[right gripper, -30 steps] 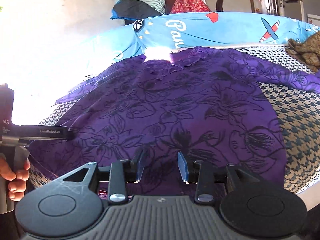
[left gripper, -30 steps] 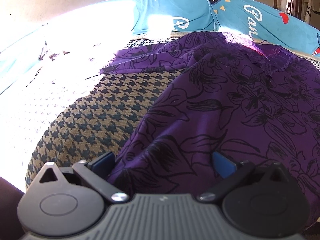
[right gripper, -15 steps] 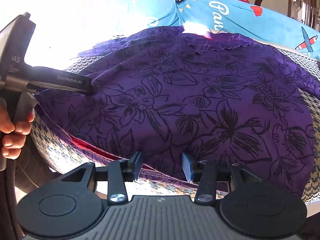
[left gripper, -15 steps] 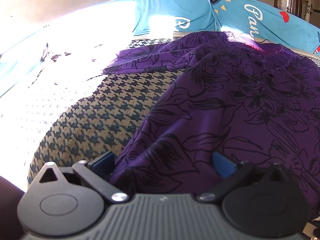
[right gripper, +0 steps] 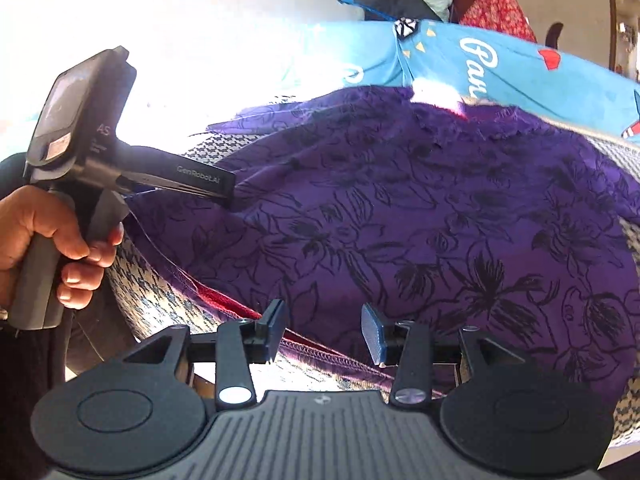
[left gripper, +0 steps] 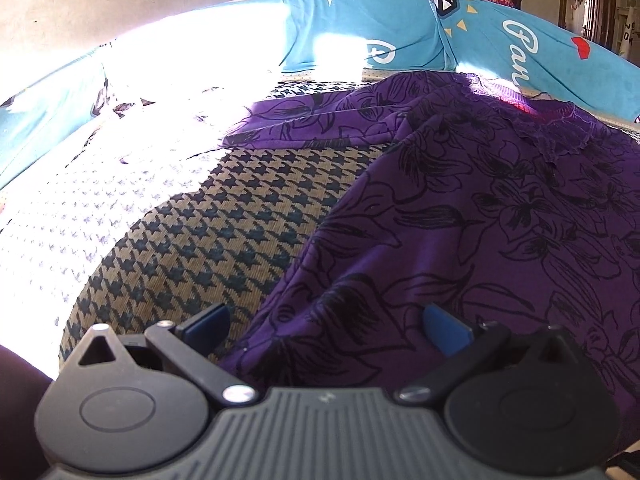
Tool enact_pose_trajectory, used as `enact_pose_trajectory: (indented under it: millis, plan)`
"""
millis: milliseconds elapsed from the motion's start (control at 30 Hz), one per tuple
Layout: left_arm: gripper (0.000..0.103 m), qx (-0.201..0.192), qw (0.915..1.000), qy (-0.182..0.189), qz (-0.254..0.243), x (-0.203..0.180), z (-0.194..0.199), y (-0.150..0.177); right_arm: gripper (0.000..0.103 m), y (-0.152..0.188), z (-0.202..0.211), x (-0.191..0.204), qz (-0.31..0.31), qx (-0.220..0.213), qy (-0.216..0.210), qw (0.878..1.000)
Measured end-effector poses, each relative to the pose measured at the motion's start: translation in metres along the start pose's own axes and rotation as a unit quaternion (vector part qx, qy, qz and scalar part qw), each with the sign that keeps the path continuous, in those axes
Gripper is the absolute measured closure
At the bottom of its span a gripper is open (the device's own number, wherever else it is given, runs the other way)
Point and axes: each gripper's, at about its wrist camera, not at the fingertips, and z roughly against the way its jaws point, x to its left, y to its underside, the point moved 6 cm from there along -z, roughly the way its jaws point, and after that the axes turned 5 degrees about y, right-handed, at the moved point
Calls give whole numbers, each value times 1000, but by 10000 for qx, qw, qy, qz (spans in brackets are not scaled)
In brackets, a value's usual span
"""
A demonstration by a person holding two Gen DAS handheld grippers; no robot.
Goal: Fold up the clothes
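The houndstooth-patterned woven bed cover (left gripper: 224, 240) spreads under everything, with the bright blue printed cotton sheet (left gripper: 380, 32) banked along its far side. On it lies the purple floral-print jersey top (right gripper: 420, 216), spread front-up, one sleeve stretched out to the far left, its ruffled neckline away from me.

Over the last second my right gripper (right gripper: 326, 334) has pulled back and dropped from above the middle of the cloth to the near hem, where a red lining shows under the stitched edge. I judge that this lines me up to catch the hem for a fold toward the neckline. My left gripper (left gripper: 326, 330) has hardly shifted; it sits at the left side edge of the top.

My left hand (right gripper: 44, 236) wraps the grey handle, knuckles forward, the tool's black nose pointing down onto the cloth. The left fingers stand wide apart with purple fabric bunched between them, not pinched. The right fingers are apart too, straddling the hem, nothing clamped.
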Motion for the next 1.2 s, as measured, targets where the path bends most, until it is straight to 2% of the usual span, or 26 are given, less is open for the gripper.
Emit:
enact_pose_trajectory:
  millis: [333,667,733,800,867,1067,1200]
  plan:
    - [0,40,10000,-36,47,6,-3,0,61,4,-14,34,1008,-23,-14,9949]
    - [0,65,9999,-30,83,8,-2,4,62,7,-25,55,1960,-189,359,9798]
    - [0,67,9999,-27,84,9,-3,4,69,7,-28,55,1956,-171,342,9799]
    - [0,62,9999,-27,82,9,-2,4,87,7,-31,55,1931,-149,314,9806]
    - [0,49,10000,-38,77,10,-2,4,94,6,-32,54,1879,-145,278,9817]
    - [0,-6,9998,-161,114,16,3,2,98,0,-16,46,1620,-228,3,9865]
    - [0,34,9995,-275,139,21,4,4,98,7,-8,50,1777,-73,-237,9838]
